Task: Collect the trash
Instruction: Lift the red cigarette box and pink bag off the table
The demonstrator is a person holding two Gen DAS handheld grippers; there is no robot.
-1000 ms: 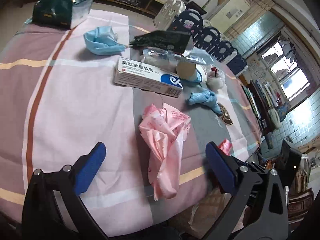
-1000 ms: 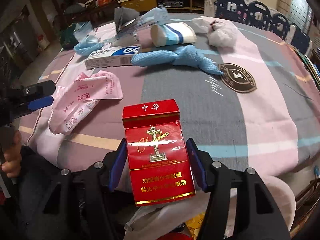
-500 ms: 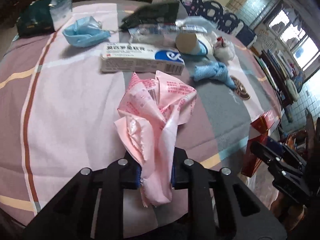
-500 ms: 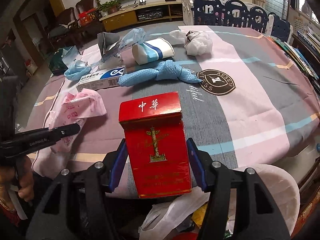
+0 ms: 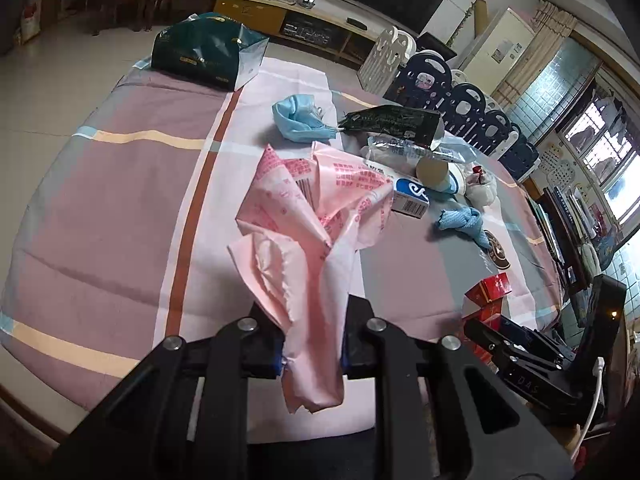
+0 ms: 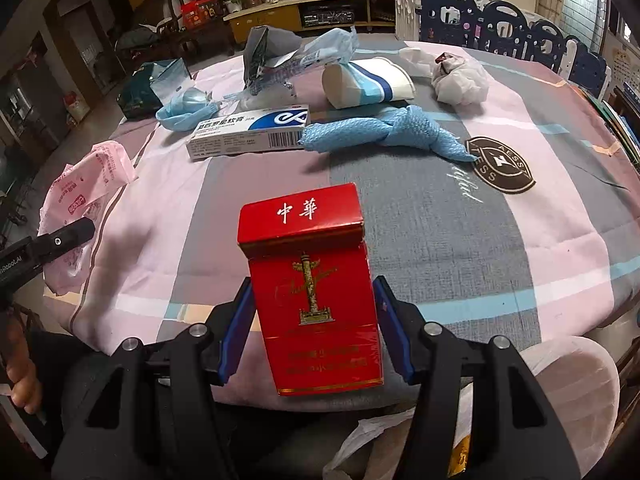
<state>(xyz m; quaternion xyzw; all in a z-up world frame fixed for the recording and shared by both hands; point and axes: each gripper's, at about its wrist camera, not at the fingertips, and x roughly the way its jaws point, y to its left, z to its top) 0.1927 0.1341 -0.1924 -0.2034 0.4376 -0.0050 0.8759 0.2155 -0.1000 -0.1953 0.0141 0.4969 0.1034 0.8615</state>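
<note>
The left gripper (image 5: 312, 350) is clenched on a crumpled pink plastic bag (image 5: 316, 236); its jaws closed on this bag within the last second. The lower part of the bag is pinched between the two pads, a short tail hangs below them, and the wide printed part stands up just ahead of the jaws, hiding a part of the table behind it.

The right gripper (image 6: 316, 328) grasps a red cigarette pack (image 6: 316, 300) by its two narrow sides. The pack stands upright between the blue pads, and its lid rises ahead of the fingertips.

Further ahead of the right jaws, on the striped tablecloth (image 6: 460, 216), lie a white and blue medicine box (image 6: 248, 132) and, touching its right end, a knotted blue cloth (image 6: 384, 132). Behind these are a paper cup (image 6: 364, 84) lying on its side, a white crumpled bag (image 6: 460, 80) to the right, and a blue face mask (image 6: 184, 112) to the left. Far ahead of the left jaws a dark green bag (image 5: 204, 52) sits at the far edge of the table
</note>
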